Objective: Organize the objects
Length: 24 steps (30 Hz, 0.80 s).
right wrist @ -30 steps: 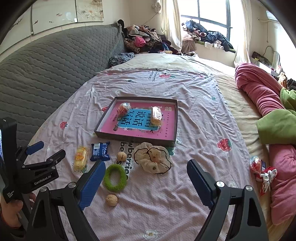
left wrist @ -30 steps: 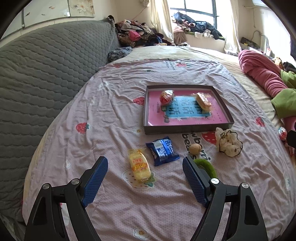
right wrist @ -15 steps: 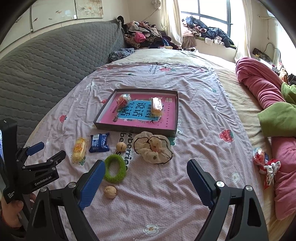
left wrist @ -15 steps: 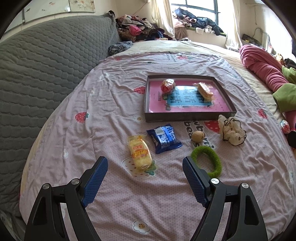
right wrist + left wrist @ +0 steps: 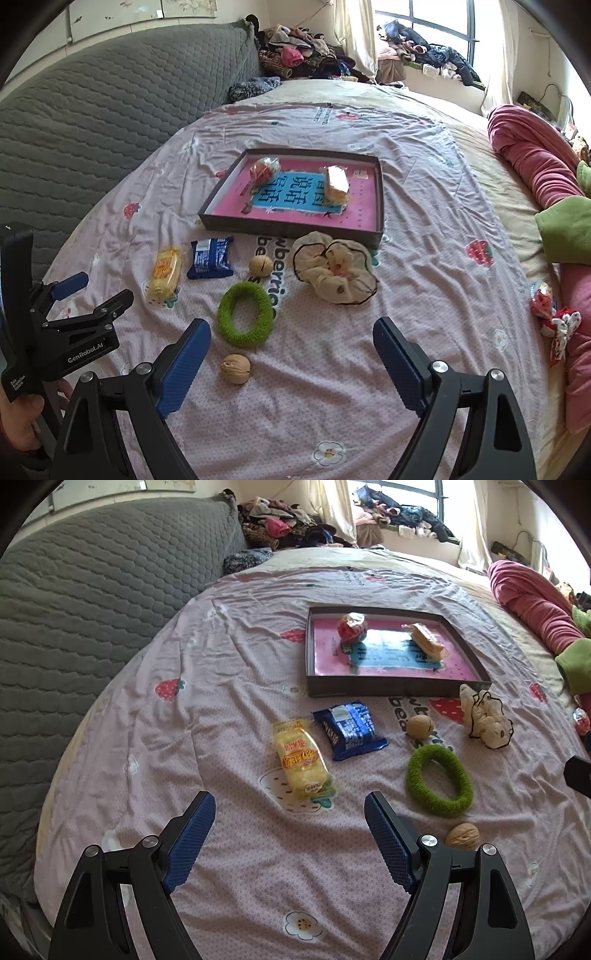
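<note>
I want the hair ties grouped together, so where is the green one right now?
The green hair tie lies on the bedsheet left of centre in the right wrist view, between two walnuts, ahead of the box.

"GenRobot.AI" is showing in white on the left gripper (image 5: 70, 291) body. Part of "strawberries" is showing on the bedsheet (image 5: 275, 295), near the tray (image 5: 291, 230).

left tool (image 5: 290, 836) lower, nearer yellow snack (image 5: 301, 764) | right tool (image 5: 291, 363) lower, nearer walnut (image 5: 235, 368)

Two snacks (image 5: 337, 183) lie in the tray (image 5: 288, 229); scrunchies (image 5: 244, 314), walnuts (image 5: 235, 368) and packets (image 5: 210, 257) before it
</note>
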Each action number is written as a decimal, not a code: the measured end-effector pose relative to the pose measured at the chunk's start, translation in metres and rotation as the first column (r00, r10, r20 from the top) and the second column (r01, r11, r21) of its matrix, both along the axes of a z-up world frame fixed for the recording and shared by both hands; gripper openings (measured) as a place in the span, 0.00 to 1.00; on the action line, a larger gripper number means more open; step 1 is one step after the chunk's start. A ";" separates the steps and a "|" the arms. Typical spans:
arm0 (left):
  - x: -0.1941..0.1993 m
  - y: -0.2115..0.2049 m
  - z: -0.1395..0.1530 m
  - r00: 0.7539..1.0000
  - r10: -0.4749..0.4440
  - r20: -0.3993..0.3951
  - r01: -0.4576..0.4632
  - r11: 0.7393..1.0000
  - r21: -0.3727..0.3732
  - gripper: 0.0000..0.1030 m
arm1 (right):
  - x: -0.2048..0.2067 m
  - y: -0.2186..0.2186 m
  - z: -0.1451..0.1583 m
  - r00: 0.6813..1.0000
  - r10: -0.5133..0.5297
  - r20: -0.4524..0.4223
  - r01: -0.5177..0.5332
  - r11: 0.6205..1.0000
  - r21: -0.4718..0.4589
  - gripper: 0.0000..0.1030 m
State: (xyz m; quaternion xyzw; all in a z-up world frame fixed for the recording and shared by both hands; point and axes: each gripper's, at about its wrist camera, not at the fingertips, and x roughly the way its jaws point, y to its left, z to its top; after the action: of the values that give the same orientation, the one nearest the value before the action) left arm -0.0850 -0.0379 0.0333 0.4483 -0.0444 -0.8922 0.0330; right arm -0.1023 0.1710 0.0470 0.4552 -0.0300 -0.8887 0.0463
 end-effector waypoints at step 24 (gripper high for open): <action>-0.028 -0.013 -0.035 0.999 -0.002 0.044 0.000 0.999 0.038 0.82 | -0.034 -0.027 -0.051 0.996 0.018 0.090 -0.020 1.000 0.018 0.87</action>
State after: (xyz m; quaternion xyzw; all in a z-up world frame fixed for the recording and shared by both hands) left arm -0.1133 -0.0512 -0.0019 0.4684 -0.0282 -0.8828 0.0229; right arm -0.1368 0.1445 -0.0035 0.4953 -0.0193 -0.8671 0.0489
